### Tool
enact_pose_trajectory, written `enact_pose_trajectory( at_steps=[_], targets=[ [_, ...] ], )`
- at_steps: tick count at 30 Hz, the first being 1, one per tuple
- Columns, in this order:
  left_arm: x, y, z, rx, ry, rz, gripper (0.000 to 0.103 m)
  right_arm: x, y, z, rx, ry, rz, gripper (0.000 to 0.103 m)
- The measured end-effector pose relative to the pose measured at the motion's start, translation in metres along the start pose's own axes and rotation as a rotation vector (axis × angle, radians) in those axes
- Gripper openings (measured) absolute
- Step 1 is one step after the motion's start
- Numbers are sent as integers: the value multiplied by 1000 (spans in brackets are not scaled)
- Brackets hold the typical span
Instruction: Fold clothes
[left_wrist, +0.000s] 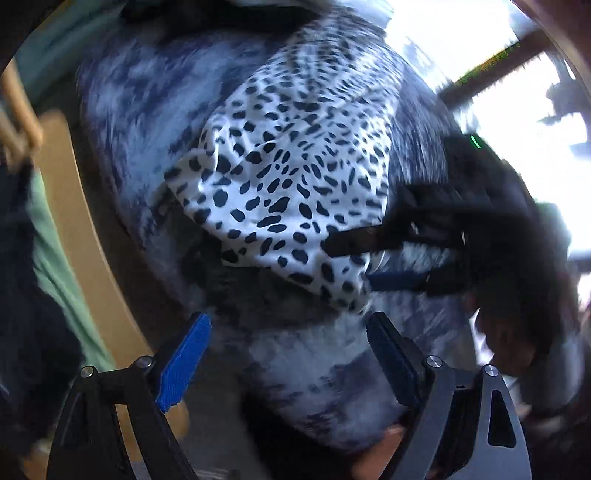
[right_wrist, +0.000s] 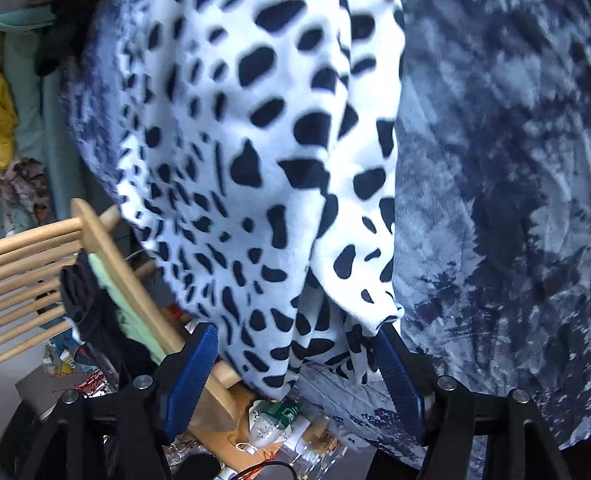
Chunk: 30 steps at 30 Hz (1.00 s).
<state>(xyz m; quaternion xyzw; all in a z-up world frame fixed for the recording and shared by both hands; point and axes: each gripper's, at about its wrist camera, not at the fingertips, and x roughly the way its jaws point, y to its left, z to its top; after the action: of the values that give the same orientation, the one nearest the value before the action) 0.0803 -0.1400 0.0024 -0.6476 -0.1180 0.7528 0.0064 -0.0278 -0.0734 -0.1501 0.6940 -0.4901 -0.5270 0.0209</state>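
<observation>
A white cloth with black spots (left_wrist: 291, 184) lies on a blue-grey mottled cover (left_wrist: 147, 122). My left gripper (left_wrist: 288, 332) is open and empty, just short of the cloth's near edge. My right gripper (left_wrist: 354, 262) reaches in from the right, its fingers apart around the cloth's corner. In the right wrist view the spotted cloth (right_wrist: 258, 166) hangs bunched between the open fingers of my right gripper (right_wrist: 295, 354), with a corner resting on the right finger (right_wrist: 397, 373). The mottled cover (right_wrist: 498, 221) fills the right side.
A wooden chair with slats (right_wrist: 40, 258) stands at the left, with green and dark clothes (right_wrist: 110, 295) draped on it. Clutter and a plastic bottle (right_wrist: 273, 421) lie on the floor below. A wooden edge (left_wrist: 74, 236) runs beside the cover. Bright windows (left_wrist: 517, 92) are behind.
</observation>
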Motion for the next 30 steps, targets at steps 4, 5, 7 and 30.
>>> enact_pose_trajectory(
  at_steps=[4, 5, 7, 30],
  targets=[
    [-3, -26, -16, 263, -55, 158, 88, 7, 0, 2, 50, -6, 8, 27],
    [-3, -33, -20, 328, -78, 188, 88, 7, 0, 3, 64, -7, 16, 17],
    [-3, -45, -26, 455, -119, 244, 88, 3, -1, 4, 94, -11, 54, 12],
    [78, -68, 13, 1020, -147, 561, 14, -67, 2, 25, 192, -8, 337, 8]
  ],
)
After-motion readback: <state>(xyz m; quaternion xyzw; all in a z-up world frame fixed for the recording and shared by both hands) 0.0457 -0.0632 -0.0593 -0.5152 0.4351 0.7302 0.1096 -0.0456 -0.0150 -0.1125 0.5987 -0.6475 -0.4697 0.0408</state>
